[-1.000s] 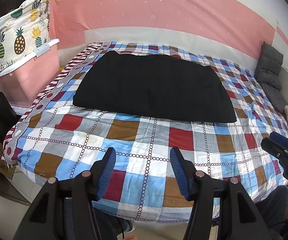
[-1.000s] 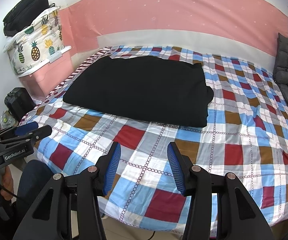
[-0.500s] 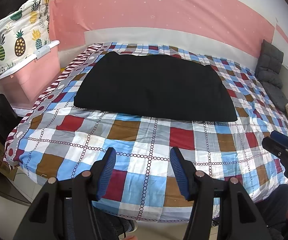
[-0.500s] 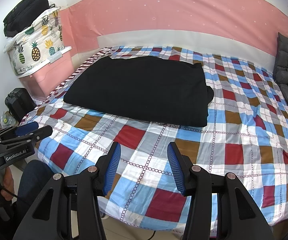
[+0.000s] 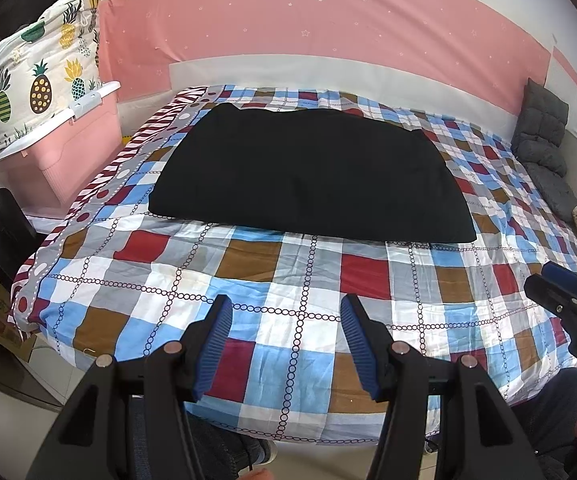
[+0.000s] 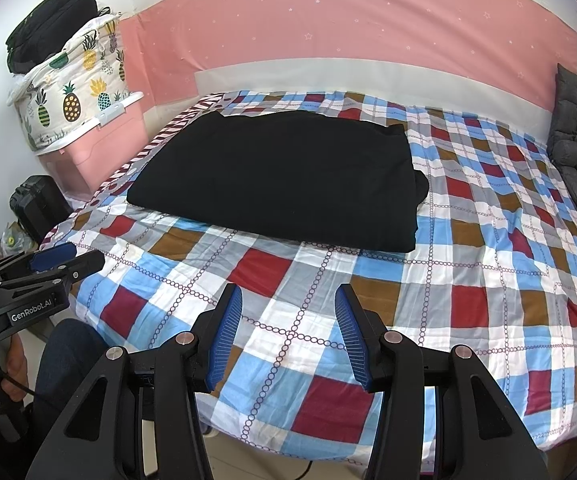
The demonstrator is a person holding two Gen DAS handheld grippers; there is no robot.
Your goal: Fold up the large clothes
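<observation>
Rear wall (image 5: 328, 20): pink upper band with small white stars, pale band below. A bed with a checked cover (image 5: 296, 280) in red, blue, brown, grey and white fills the room centre. Left of the bed: a pink storage box (image 5: 68, 152) with a white lid, a pineapple-print bag (image 5: 28, 80) on top. Right side: grey cushions (image 5: 544, 148) against the wall. Floor: pale tiles (image 5: 16, 416). Lighting: even, bright.

Checked bed (image 5: 296, 280) – folded black garment (image 5: 308, 184) on it.
</observation>
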